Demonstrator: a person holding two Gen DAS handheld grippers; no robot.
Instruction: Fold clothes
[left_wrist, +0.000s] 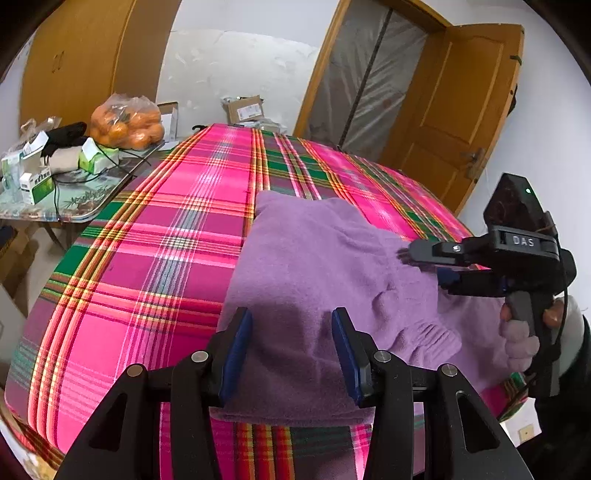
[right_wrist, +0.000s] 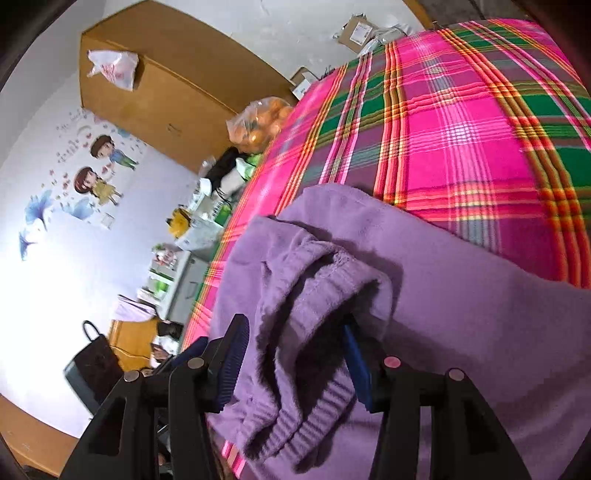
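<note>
A purple fleece sweater (left_wrist: 314, 258) lies folded on a bed covered by a pink, green and orange plaid sheet (left_wrist: 166, 240). My left gripper (left_wrist: 291, 347) stands open just over the sweater's near edge, with its blue pads clear of the cloth. My right gripper (left_wrist: 421, 264) comes in from the right at the sweater's side, held by a gloved hand (left_wrist: 517, 332). In the right wrist view the right gripper (right_wrist: 295, 354) is open, and a bunched ribbed cuff (right_wrist: 314, 295) of the sweater (right_wrist: 443, 295) lies loose between its jaws. Cloth drapes over the right pad; the left pad is apart from it.
A side table (left_wrist: 74, 199) at the bed's left carries medicine boxes, cables and a bag of oranges (left_wrist: 127, 122). A cardboard parcel (left_wrist: 245, 109) sits past the bed's far end. A wooden door (left_wrist: 454, 110) stands open at the right, a wardrobe (right_wrist: 166, 85) at the left.
</note>
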